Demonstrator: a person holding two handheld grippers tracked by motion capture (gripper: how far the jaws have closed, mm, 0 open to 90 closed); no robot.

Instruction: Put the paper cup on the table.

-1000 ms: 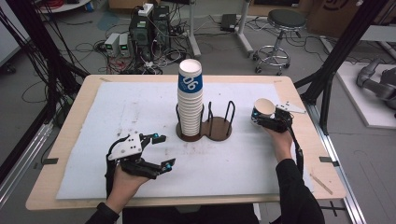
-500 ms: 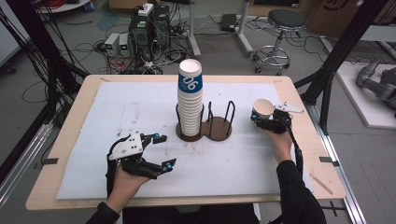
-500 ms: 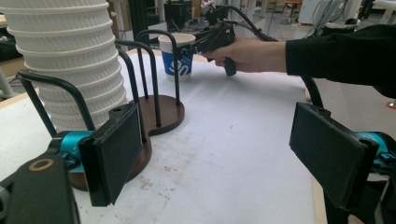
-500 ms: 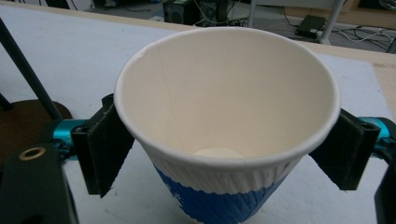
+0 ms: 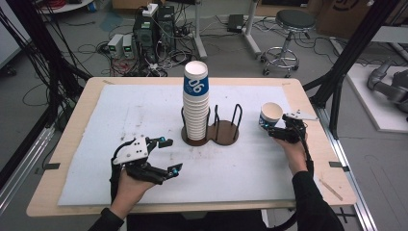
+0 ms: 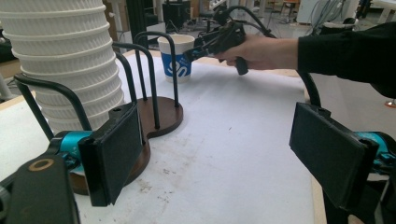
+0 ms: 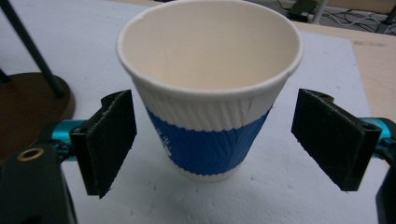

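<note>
Between parted right jaws, paper cup (image 7: 210,98)

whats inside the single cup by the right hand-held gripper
Nothing visible: the single cup shows a bare cream inner wall, seen from the right gripper view. Its near rim covers the very bottom, so that part cannot be checked.

Top cup of the cup stack (image 5: 196,83), blue band: white figures reading "06". Other print illegible.
</note>
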